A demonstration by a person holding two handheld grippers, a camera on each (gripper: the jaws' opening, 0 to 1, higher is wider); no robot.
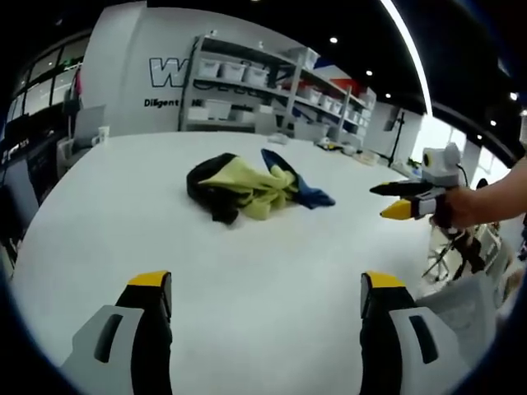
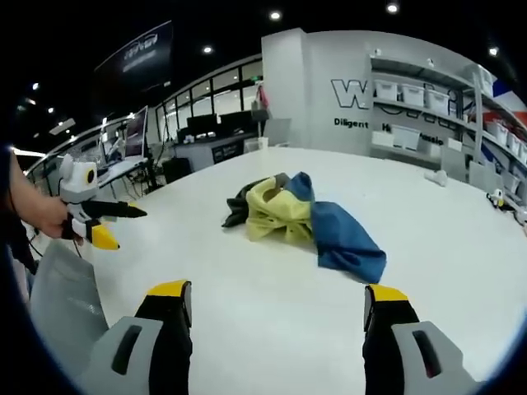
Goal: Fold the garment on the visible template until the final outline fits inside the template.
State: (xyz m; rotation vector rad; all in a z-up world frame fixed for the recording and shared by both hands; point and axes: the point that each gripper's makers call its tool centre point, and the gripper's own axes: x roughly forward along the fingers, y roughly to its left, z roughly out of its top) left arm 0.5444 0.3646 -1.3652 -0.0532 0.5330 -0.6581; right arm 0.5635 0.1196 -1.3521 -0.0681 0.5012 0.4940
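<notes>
Left gripper view showed the garment (image 1: 251, 188) lying in a crumpled heap on the white table (image 1: 247, 313), far ahead of the left gripper (image 1: 266, 290). It was yellow, black and blue. Both jaws stood wide apart and held nothing. Right gripper view showed the same heap with a big blue flap spread out, and the right gripper (image 2: 278, 298) was spread wide and empty too
</notes>
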